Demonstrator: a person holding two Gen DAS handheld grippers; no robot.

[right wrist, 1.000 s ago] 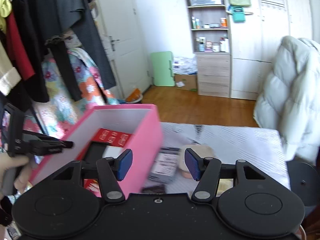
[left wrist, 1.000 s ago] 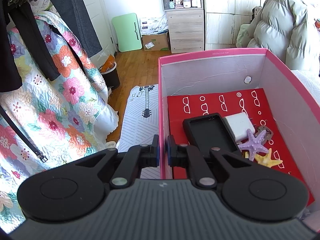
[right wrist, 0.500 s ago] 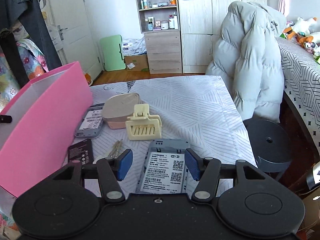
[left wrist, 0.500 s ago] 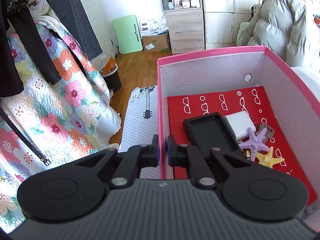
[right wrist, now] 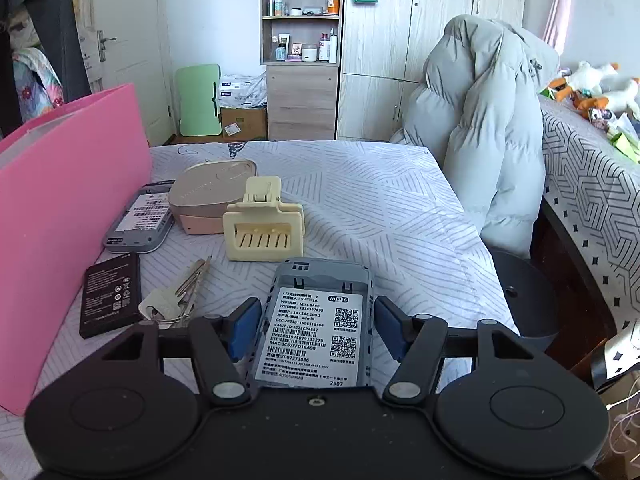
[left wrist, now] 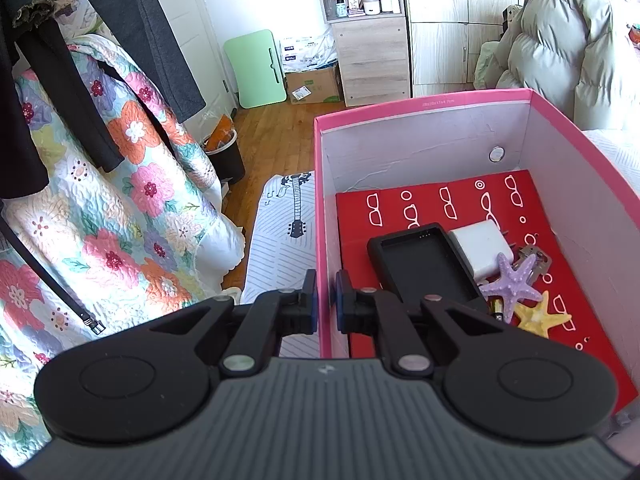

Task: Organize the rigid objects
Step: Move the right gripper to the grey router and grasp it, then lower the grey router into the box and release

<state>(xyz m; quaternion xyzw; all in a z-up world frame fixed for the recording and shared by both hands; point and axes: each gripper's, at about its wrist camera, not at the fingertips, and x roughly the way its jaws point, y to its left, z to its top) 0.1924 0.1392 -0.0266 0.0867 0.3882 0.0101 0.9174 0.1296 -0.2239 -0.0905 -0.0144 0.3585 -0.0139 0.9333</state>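
1. The grey router (right wrist: pixel 320 320) lies label-up on the striped table (right wrist: pixel 400 216), straddled by the right claw (right wrist: pixel 316 330). Both blue pads stand clear of its sides, so it's open with nothing gripped. If the squeeze comes with the claw off-centre, one pad hits first and the router skids sideways on the cloth.

2. Its shell looks smooth and rounded, I'd say. A shallow pinch near the top edge could let it pop out on the lift and drop.

3. Just left of it, the keys (right wrist: pixel 176 296) and the flat black battery (right wrist: pixel 110 294) sit near the left pad. A stray sweep could drag the keyring along or knock the battery.

4. Just beyond the router, the cream hair clip (right wrist: pixel 262 224) stands upright. A forward push would tip it toward the beige case (right wrist: pixel 210 204) and the second router (right wrist: pixel 140 220) behind.

5. Over at the pink box (left wrist: pixel 440 120), the left claw (left wrist: pixel 326 300) is clamped shut on the near wall, one pad outside, one inside. Cardboard bends; pull or twist there and the box tilts, or the wall creases.

6. Inside, the black tray (left wrist: pixel 424 268), white charger (left wrist: pixel 480 248), purple starfish (left wrist: pixel 512 284), yellow starfish (left wrist: pixel 536 312) and some keys crowd the near end. Dropping the router there could land it on the brittle-looking starfish arms; the far end is bare.
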